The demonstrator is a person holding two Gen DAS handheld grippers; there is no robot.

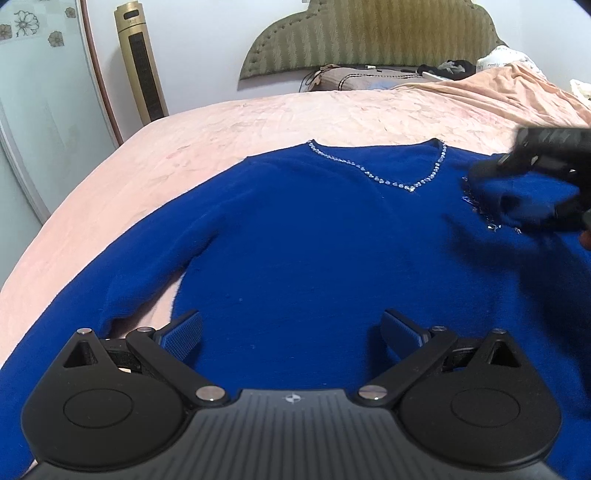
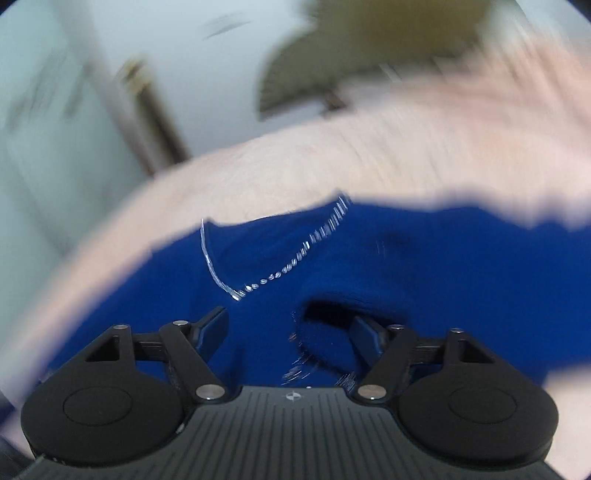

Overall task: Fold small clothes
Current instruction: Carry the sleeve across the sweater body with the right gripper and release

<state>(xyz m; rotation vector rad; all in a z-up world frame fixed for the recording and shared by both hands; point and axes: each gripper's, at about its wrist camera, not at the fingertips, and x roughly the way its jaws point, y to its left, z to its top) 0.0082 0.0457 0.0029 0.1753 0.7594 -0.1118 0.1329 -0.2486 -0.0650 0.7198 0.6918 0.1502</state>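
A royal blue V-neck sweater (image 1: 295,236) with a rhinestone-trimmed neckline (image 1: 410,186) lies flat on the pink bedspread (image 1: 221,122), front up. My left gripper (image 1: 291,330) is open and empty, low over the sweater's lower body. The left sleeve (image 1: 92,291) lies stretched out to the left. My right gripper (image 1: 532,192) shows at the right of the left wrist view with the beaded sleeve cuff between its jaws, over the chest. In the blurred right wrist view the gripper (image 2: 288,328) is open, with the cuff (image 2: 325,332) against its right finger.
The padded olive headboard (image 1: 369,33) and pillows (image 1: 354,79) stand at the far end of the bed. A gold tower fan (image 1: 142,62) and a glass door (image 1: 37,110) stand to the left. A bunched blanket (image 1: 517,85) lies at the far right.
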